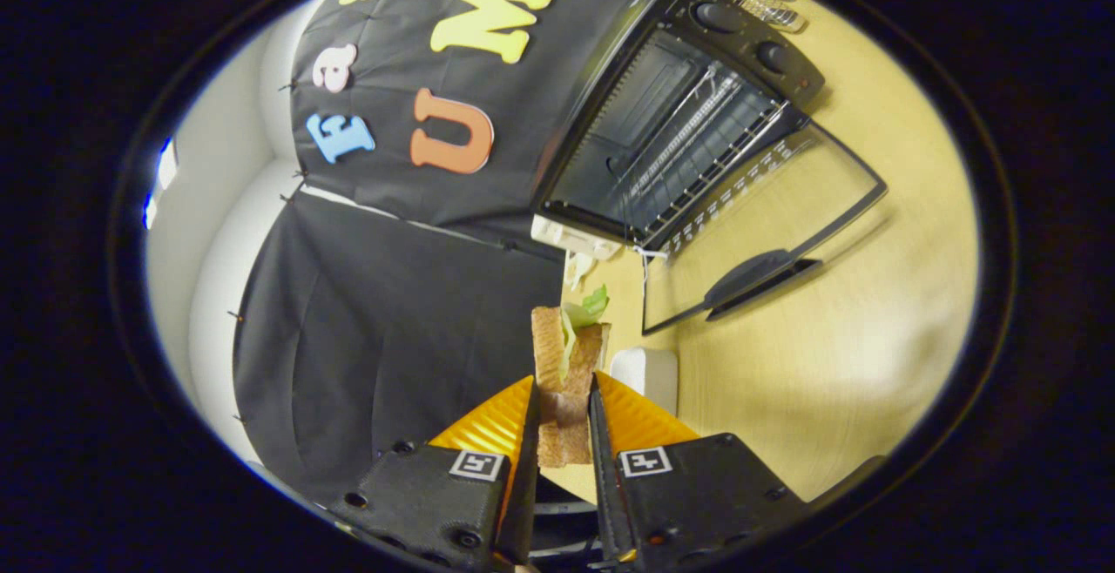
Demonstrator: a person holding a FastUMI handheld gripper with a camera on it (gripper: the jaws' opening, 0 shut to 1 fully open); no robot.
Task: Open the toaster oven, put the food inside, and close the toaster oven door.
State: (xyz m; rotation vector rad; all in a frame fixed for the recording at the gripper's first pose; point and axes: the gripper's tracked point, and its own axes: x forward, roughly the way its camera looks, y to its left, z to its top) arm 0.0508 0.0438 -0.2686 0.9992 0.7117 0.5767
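- Toasted brown bread is what we are seeing first in the gripper view: a sandwich with green lettuce sticking out of its far end.
- We are seeing the gripper squeezing this sandwich, both fingers pressing on its two bread faces, the gap between them narrow.
- We are noting that the sandwich's long axis is running forward along the fingers, its lettuce end pointing away from them, toward the toaster oven.
- We are seeing the whole scene rolled sideways, with the pale wooden table standing to one side.
- We are looking at the toaster oven beyond the sandwich, well apart from it, its glass door swung fully open and lying flat over the table, handle on its outer edge.
- We are seeing a wire rack inside the oven's dark cavity, with nothing lying on it.
- We are noticing a white object on the table just beside the sandwich; what it is, we cannot tell.
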